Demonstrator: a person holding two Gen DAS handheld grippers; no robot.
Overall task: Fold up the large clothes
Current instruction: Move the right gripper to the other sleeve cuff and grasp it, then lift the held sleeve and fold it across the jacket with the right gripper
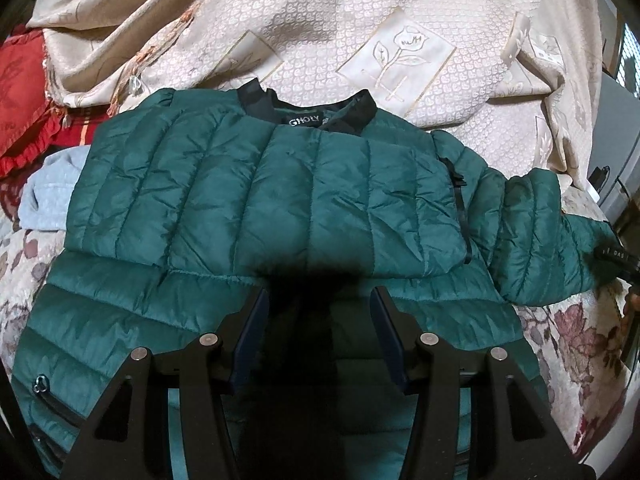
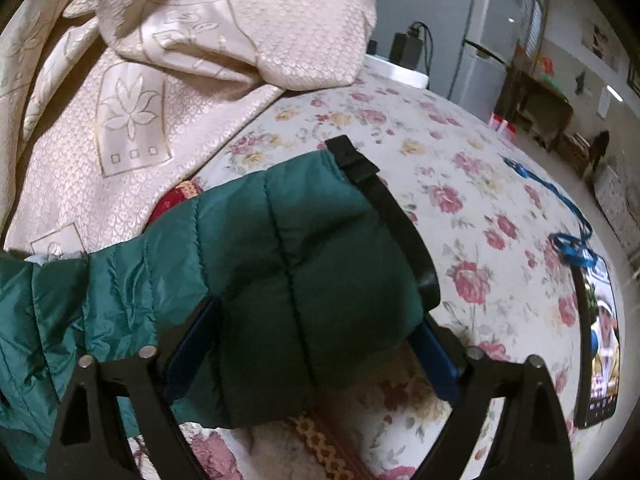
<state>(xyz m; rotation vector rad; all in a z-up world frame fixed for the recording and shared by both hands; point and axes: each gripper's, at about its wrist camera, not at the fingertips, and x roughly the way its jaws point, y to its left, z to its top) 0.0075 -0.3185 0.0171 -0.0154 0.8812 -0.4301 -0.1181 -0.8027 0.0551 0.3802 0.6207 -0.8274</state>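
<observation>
Right claw (image 2: 318, 312) clamped on green sleeve (image 2: 280, 240); left claw (image 1: 319, 290) apart above jacket (image 1: 240, 184)

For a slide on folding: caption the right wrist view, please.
Right gripper straddles the cuff end of the green puffer jacket's sleeve on a floral bedspread.

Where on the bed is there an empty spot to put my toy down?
The flowered sheet is bare between the green sleeve's black cuff and the blue strap, up to the cream blanket. It is crowded on the other side: the green jacket fills the middle, with a red cushion and grey cloth beside it.
</observation>
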